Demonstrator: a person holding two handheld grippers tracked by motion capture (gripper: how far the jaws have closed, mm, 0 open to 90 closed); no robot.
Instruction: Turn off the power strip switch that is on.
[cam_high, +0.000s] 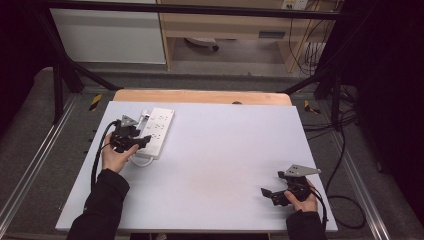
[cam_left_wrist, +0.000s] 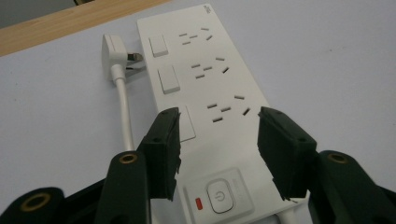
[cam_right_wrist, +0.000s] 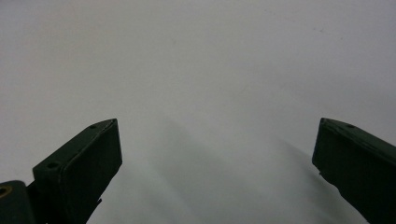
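Note:
A white power strip (cam_high: 158, 129) lies at the table's far left, with its white plug (cam_high: 145, 116) beside its far end. My left gripper (cam_high: 142, 141) hovers over the strip's near end. In the left gripper view the strip (cam_left_wrist: 219, 79) runs away from me. My left gripper (cam_left_wrist: 217, 140) is open, its jaws apart above the strip's near sockets, behind the round power button (cam_left_wrist: 218, 192). The plug (cam_left_wrist: 114, 49) and its cable (cam_left_wrist: 125, 112) lie at the left. My right gripper (cam_high: 272, 186) rests near the front right and stands wide open (cam_right_wrist: 217, 154) over bare table.
The white tabletop (cam_high: 225, 160) sits on a wooden board (cam_high: 200, 96) that shows at the far edge. Black frame bars (cam_high: 60, 90) stand at the back corners. Cables (cam_high: 345, 200) trail on the floor at the right.

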